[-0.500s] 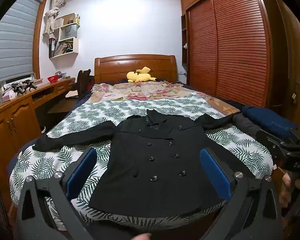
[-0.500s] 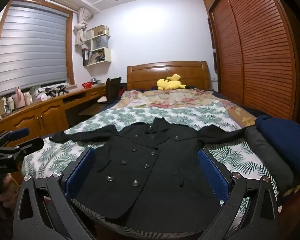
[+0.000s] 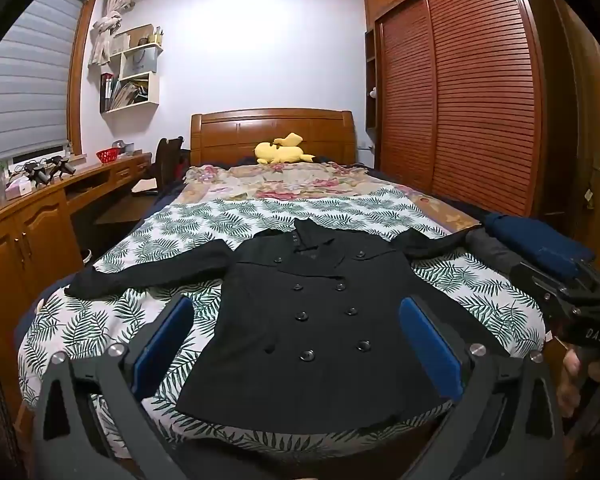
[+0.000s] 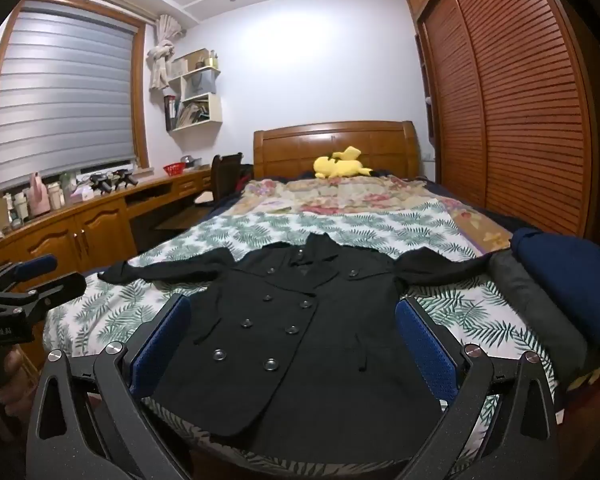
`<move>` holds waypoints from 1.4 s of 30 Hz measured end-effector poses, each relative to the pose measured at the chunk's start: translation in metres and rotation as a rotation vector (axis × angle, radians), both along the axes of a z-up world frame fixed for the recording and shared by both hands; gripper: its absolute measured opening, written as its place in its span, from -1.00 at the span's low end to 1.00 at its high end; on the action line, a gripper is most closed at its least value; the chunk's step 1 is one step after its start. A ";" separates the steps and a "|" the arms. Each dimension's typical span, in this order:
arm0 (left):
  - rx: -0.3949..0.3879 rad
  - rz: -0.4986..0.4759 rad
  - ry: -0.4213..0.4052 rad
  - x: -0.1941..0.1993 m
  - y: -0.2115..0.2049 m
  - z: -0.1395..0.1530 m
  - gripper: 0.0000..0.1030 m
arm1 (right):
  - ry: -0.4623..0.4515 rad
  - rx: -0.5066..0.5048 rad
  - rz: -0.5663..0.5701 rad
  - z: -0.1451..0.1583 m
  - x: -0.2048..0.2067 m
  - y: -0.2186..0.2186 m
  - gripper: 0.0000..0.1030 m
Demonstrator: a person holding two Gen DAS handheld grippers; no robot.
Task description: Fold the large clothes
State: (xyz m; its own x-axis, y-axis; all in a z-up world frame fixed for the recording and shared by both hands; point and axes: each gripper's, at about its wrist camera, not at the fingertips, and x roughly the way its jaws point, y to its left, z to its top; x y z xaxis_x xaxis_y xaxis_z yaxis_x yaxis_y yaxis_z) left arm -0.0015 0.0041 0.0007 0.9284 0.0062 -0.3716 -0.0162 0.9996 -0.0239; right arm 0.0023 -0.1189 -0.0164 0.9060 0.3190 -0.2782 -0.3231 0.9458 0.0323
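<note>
On leaf-print bedspread [image 3: 100, 320], black coat [image 3: 320, 320] spread flat, wooden wardrobe [image 3: 480, 100] beside

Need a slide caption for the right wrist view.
Open right gripper hovers before an unfolded black coat spread on the leaf-print bedspread.

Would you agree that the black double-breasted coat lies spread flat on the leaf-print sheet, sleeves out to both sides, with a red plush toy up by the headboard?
Not quite: the plush toy by the headboard is yellow, not red, as the right wrist view shows. The rest stands: the black coat lies spread flat on the leaf-print sheet, sleeves out to both sides.
</note>
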 end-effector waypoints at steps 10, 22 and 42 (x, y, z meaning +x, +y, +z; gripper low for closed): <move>-0.005 0.002 0.001 -0.001 -0.001 -0.002 1.00 | 0.001 0.000 0.000 0.000 0.001 0.001 1.00; -0.010 0.002 0.000 -0.001 0.001 -0.002 1.00 | 0.002 0.000 0.000 0.000 0.001 0.001 1.00; -0.009 0.005 -0.001 -0.002 0.003 -0.002 1.00 | 0.004 0.001 0.001 0.001 0.000 0.000 1.00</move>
State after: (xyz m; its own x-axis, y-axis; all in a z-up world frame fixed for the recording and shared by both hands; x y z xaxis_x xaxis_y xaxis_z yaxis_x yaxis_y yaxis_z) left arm -0.0036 0.0067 -0.0009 0.9286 0.0074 -0.3711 -0.0210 0.9992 -0.0327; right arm 0.0019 -0.1191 -0.0150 0.9046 0.3204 -0.2813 -0.3241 0.9454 0.0346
